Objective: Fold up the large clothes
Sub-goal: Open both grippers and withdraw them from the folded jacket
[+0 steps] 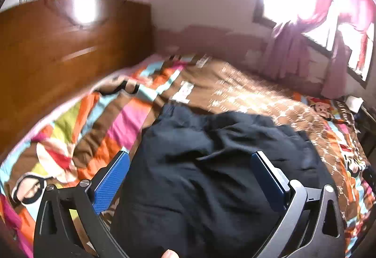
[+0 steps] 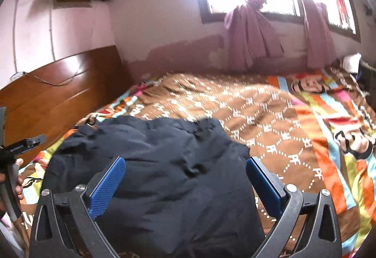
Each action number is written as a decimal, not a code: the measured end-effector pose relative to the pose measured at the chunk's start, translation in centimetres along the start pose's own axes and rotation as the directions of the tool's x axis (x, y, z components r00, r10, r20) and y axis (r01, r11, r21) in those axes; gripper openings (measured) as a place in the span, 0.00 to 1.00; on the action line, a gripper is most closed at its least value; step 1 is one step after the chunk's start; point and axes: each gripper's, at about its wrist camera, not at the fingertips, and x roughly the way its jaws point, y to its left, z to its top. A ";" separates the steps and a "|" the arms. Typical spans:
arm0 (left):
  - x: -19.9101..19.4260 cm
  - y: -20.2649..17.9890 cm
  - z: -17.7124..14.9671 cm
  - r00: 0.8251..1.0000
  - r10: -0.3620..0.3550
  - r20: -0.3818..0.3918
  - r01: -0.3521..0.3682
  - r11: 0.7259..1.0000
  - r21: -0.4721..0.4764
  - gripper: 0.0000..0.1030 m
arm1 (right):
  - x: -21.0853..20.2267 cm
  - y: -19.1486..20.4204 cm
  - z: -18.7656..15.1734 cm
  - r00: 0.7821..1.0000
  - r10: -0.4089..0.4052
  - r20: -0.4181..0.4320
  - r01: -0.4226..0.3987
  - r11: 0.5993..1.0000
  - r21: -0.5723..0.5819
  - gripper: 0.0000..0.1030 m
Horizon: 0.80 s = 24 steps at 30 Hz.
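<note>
Your dark navy garment [image 1: 211, 164] lies rumpled in soft folds on the bed, over a brown patterned bedspread [image 2: 270, 121] with bright striped borders. Its far edge is ragged; open bedspread stretches beyond toward the window wall. Your left tool [image 1: 190, 175] and right tool [image 2: 185, 178] both gape wide above the cloth, gripping nothing.

We hold our left black-framed gripper with blue textured finger pads [image 1: 190, 161] low and pointing forward, its jaws spread wide with nothing between the pads. Our right black-framed gripper with blue textured finger pads [image 2: 185, 165] sits the same way, jaws wide apart. In the right view, our bare left hand [image 2: 17, 178] grips the left handle.
</note>
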 end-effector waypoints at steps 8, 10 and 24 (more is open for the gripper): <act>-7.2 -3.8 -0.7 0.990 -0.028 0.141 0.009 0.991 0.133 0.98 | -5.2 2.8 0.6 0.995 0.065 0.076 -0.062 0.997 -0.043 1.00; -8.9 -4.5 -1.1 0.986 -0.031 0.167 0.004 0.988 0.156 0.98 | -6.4 3.4 0.6 0.994 0.071 0.088 -0.067 0.996 -0.053 1.00; -15.8 -5.1 -3.2 0.969 -0.074 0.236 0.032 0.984 0.177 0.98 | -13.5 6.2 -0.1 0.981 0.105 0.165 -0.089 0.991 -0.100 1.00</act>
